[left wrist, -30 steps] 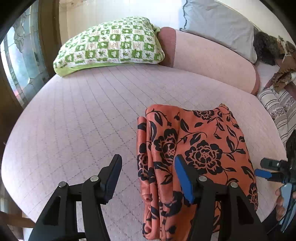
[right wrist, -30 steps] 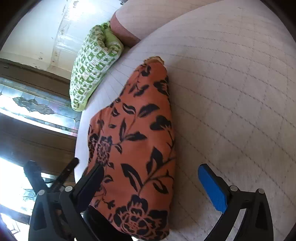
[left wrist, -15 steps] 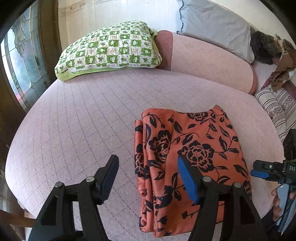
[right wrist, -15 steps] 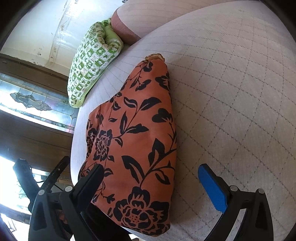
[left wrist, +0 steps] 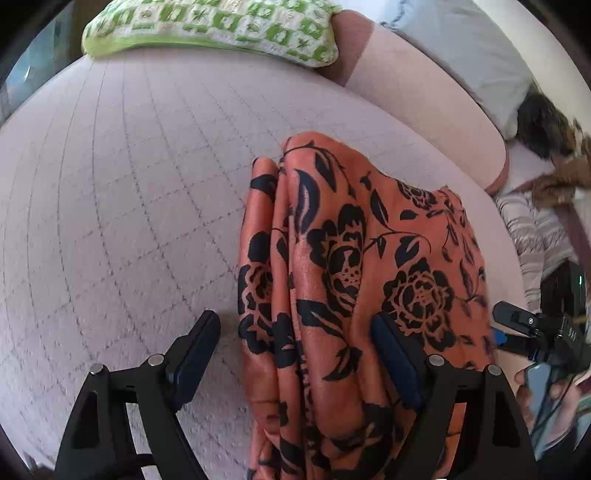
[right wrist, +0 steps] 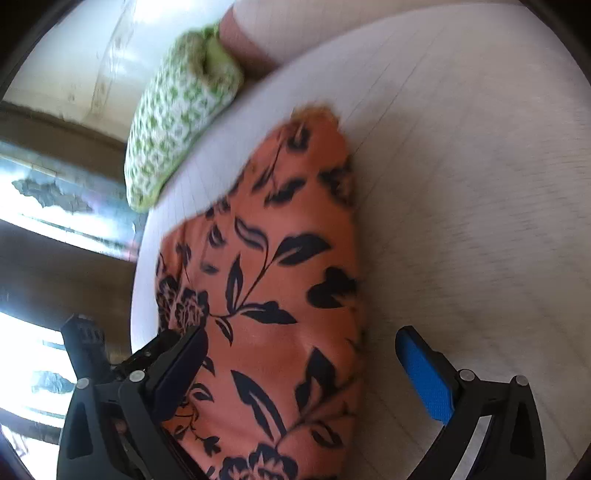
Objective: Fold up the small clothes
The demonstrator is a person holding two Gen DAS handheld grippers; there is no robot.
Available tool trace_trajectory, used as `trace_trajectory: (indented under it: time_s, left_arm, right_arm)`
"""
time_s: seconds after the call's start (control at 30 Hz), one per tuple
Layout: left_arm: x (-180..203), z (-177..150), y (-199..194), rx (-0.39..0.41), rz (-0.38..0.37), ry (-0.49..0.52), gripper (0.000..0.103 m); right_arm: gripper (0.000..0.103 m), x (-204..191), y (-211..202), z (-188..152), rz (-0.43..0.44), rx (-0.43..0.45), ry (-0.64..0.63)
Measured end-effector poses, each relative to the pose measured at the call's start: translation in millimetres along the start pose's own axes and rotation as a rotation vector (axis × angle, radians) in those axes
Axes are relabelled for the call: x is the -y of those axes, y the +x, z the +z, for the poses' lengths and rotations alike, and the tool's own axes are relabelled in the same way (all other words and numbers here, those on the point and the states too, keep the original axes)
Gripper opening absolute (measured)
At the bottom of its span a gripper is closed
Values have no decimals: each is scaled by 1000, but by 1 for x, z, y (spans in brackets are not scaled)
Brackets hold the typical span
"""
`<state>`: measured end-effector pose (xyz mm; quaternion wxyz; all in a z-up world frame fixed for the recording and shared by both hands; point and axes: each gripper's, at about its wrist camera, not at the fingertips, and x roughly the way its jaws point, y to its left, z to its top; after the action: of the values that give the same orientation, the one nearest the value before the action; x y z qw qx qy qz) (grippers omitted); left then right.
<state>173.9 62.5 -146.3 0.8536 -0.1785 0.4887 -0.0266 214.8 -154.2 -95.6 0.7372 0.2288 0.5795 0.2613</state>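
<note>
A folded orange cloth with black flowers lies on the pale quilted bed. My left gripper hangs low over the cloth's near left edge, its jaws opening wide. The layered left fold lies between the fingers; the pads do not press it. In the right wrist view the same cloth fills the middle. My right gripper is open and straddles the cloth's near right edge, its blue pad over bare bedcover. That right gripper, with a hand on it, shows at the left view's right edge.
A green and white checked pillow lies at the head of the bed beside a pink bolster and a grey pillow. Striped and brown fabrics are heaped off the right side. A stained-glass window stands past the left edge.
My left gripper has dropped closer to the cloth and its jaws have spread wider around the left fold. The right gripper has shifted sideways along the cloth, still open.
</note>
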Motion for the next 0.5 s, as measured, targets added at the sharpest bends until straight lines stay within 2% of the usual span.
trace_trajectory:
  time_s: [0.03, 0.07, 0.1, 0.13, 0.17, 0.27, 0.4, 0.5]
  left_arm:
    - [3, -2, 0, 0, 1, 23, 69]
    - [5, -2, 3, -31, -36, 29, 51]
    - [6, -1, 2, -34, -37, 23, 47]
    - [9, 0, -2, -30, -34, 36, 34]
    - [14, 1, -7, -20, -27, 63, 29]
    - [39, 9, -38, 54, -59, 98, 26]
    - [82, 25, -75, 173, -91, 200, 26]
    - [103, 46, -79, 232, -133, 224, 26]
  right_arm:
    - [96, -5, 6, 0, -9, -15, -35]
    - [70, -13, 9, -2, -27, -18, -86]
    - [64, -19, 13, -2, -31, -42, -106]
    - [55, -23, 10, -1, -32, -34, -107]
    - [44, -25, 6, 1, -28, -28, -115]
    - [39, -35, -22, 6, 6, 25, -156]
    - [39, -52, -80, 23, -4, 147, -232]
    - [39, -46, -117, 40, -17, 231, -256]
